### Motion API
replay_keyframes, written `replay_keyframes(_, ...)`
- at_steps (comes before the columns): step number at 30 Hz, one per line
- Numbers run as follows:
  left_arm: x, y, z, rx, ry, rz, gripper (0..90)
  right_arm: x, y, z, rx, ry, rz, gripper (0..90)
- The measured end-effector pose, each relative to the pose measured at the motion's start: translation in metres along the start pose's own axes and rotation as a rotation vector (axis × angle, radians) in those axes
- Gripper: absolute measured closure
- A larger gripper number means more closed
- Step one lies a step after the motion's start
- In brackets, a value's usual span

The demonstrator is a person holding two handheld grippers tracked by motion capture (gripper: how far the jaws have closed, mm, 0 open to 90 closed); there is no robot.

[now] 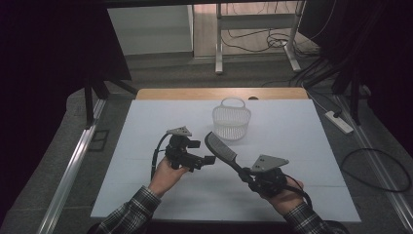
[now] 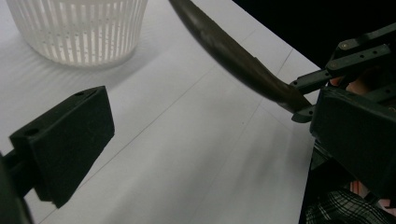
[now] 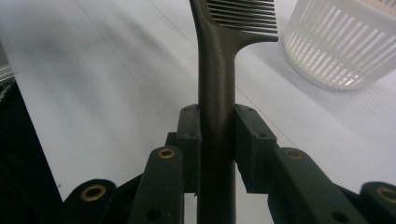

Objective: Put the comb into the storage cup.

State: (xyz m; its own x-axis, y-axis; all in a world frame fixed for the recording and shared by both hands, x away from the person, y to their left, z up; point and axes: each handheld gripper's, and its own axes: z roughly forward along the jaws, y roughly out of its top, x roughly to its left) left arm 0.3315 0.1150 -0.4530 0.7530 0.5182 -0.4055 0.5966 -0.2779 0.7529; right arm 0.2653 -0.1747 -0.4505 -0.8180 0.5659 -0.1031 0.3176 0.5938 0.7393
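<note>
**Comb gripped and lifted, basket not yet reached**

At the lower right of the high view, the right gripper (image 1: pixel 247 174) is clamped on the handle of a dark comb (image 1: pixel 220 148), which is held clear of the white table (image 1: pixel 146 195) and slanted up and left toward the middle of the frame. At lower centre-left, the left gripper (image 1: pixel 210 160) is held just beside the comb's teeth; its jaws are spread apart and nothing is held between them. Farther back, above centre, a white slatted basket (image 1: pixel 231 122) is seen standing upright on the table, apart from the comb and apparently empty.

The work is judged to be partly done: the comb is picked up and firmly held, while the carrying to the basket and the release, if that is the aim, are left.

In the right gripper view the grip is made plain: the handle (image 3: pixel 215 116) is squeezed between both pads at lower centre, the teeth (image 3: pixel 243 18) are shown at the top, and the basket (image 3: pixel 343 44) at the upper right. In the left gripper view one open pad (image 2: pixel 65 144) is seen at the lower left, the comb's back (image 2: pixel 233 56) crossing the upper middle, and the right gripper's linkage (image 2: pixel 299 100) at the right edge. The layout of both hands and the gap to the basket are given by the high view alone.
</note>
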Motion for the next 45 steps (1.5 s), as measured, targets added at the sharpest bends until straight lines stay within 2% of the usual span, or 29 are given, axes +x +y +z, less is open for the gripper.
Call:
replay_keyframes(10, 0.001, 0.001, 0.003, -0.005, -0.040, -0.025, 0.0, 0.007, 0.002, 0.002, -0.013, 0.005, -0.022, 73.1)
replay_keyframes(17, 0.002, 0.001, 0.004, -0.007, -0.044, -0.038, 1.2, 0.011, 0.002, 0.004, -0.019, 0.009, -0.039, 73.1)
replay_keyframes(19, 0.002, 0.001, 0.003, -0.014, -0.050, -0.047, 6.7, 0.012, 0.002, 0.005, -0.017, 0.010, -0.049, 73.1)
replay_keyframes(24, 0.004, 0.001, -0.001, -0.030, -0.108, -0.075, 25.1, 0.015, 0.003, 0.006, -0.019, 0.007, -0.066, 73.1)
replay_keyframes(25, 0.004, 0.001, -0.001, -0.030, -0.108, -0.075, 28.3, 0.015, 0.003, 0.006, -0.019, 0.007, -0.066, 73.1)
replay_keyframes(26, 0.005, 0.000, -0.002, -0.033, -0.120, -0.081, 28.3, 0.015, 0.003, 0.006, -0.018, 0.008, -0.067, 73.1)
replay_keyframes(28, 0.005, 0.000, -0.002, -0.030, -0.144, -0.095, 38.9, 0.015, 0.003, 0.007, -0.021, 0.003, -0.071, 73.1)
replay_keyframes(30, 0.006, 0.000, -0.002, -0.032, -0.155, -0.104, 40.9, 0.015, 0.003, 0.006, -0.022, 0.003, -0.073, 73.1)
replay_keyframes(31, 0.006, 0.000, -0.002, -0.031, -0.168, -0.112, 47.4, 0.015, 0.003, 0.006, -0.024, 0.000, -0.075, 73.1)
replay_keyframes(38, 0.008, -0.001, -0.002, -0.030, -0.219, -0.139, 63.0, 0.016, 0.003, 0.007, -0.022, -0.007, -0.089, 73.1)
replay_keyframes(40, 0.008, -0.001, -0.002, -0.028, -0.213, -0.134, 68.6, 0.015, 0.002, 0.008, -0.023, -0.009, -0.088, 73.0)
replay_keyframes(45, 0.007, -0.001, -0.002, -0.035, -0.230, -0.150, 72.0, 0.015, 0.002, 0.009, -0.017, -0.020, -0.096, 72.8)
